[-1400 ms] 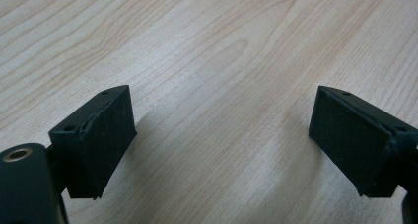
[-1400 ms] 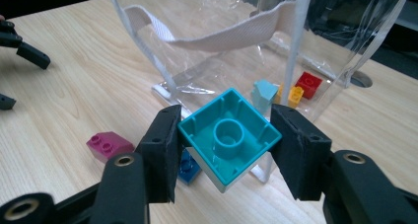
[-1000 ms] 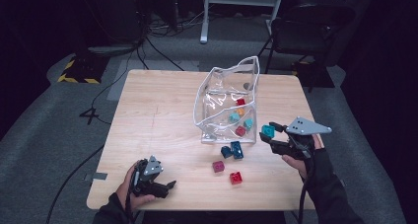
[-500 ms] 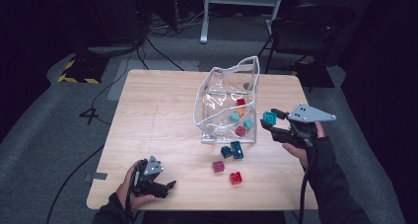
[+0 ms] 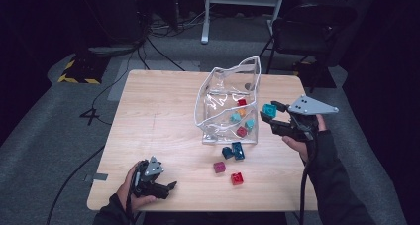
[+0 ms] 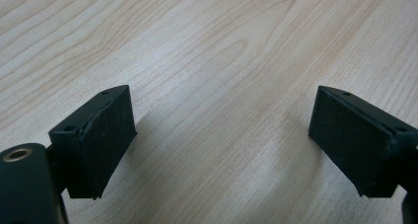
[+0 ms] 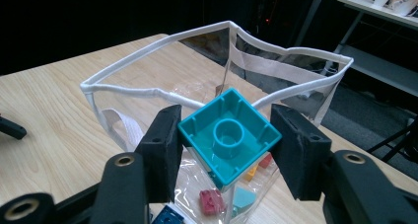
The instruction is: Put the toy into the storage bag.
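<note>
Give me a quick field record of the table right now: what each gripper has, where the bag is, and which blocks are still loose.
right gripper: shut on a teal plastic building block, beside the bag's rim
left gripper: open, nothing between its jaws, low over the wooden table
clear plastic bag with white trim: upright, mouth open, several small blocks inside
loose blocks beside the bag: two dark blue, one magenta, one red

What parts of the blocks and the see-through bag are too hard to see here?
- Blocks inside the clear bag: high view, too small and blurred by shiny plastic to count surely.
- Teal block in the right claw: right gripper view, its lower half is hidden by its own top and the claw pads.
- Blue block: right gripper view, cut off by the bottom edge.
- Left claw: high view, too small to see its pads.
</note>
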The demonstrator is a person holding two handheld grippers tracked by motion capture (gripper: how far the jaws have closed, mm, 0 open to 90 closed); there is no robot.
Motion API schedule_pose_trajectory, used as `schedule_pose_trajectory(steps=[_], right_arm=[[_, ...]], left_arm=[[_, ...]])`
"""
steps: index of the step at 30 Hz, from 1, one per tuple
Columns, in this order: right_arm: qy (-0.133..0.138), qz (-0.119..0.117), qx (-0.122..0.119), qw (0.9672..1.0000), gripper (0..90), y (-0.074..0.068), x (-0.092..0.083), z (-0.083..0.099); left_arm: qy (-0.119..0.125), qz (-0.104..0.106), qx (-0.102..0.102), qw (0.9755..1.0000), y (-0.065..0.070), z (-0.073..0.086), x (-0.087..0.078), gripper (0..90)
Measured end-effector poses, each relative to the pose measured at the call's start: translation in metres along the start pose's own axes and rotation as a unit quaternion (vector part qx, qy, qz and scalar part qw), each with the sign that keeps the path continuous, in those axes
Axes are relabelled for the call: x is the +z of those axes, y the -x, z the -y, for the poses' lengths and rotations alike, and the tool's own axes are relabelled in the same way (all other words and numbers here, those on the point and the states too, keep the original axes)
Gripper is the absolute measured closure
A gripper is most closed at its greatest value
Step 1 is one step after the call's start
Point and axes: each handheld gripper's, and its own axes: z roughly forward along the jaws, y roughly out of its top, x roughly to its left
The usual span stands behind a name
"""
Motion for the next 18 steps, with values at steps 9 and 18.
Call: schedule_pose_trajectory(steps=[9,18], right_arm=[[0.007,0.006,-0.003,1.0,48.1,0.0,0.003,-0.014],[0.009,0.005,-0.003,0.9999,48.1,0.0,0.016,-0.026]], left_arm=[[0.0,0.0,0.0,1.0,0.0,0.0,0.0,10.7],[0.0,0.0,0.0,1.0,0.0,0.0,0.0,10.7]])
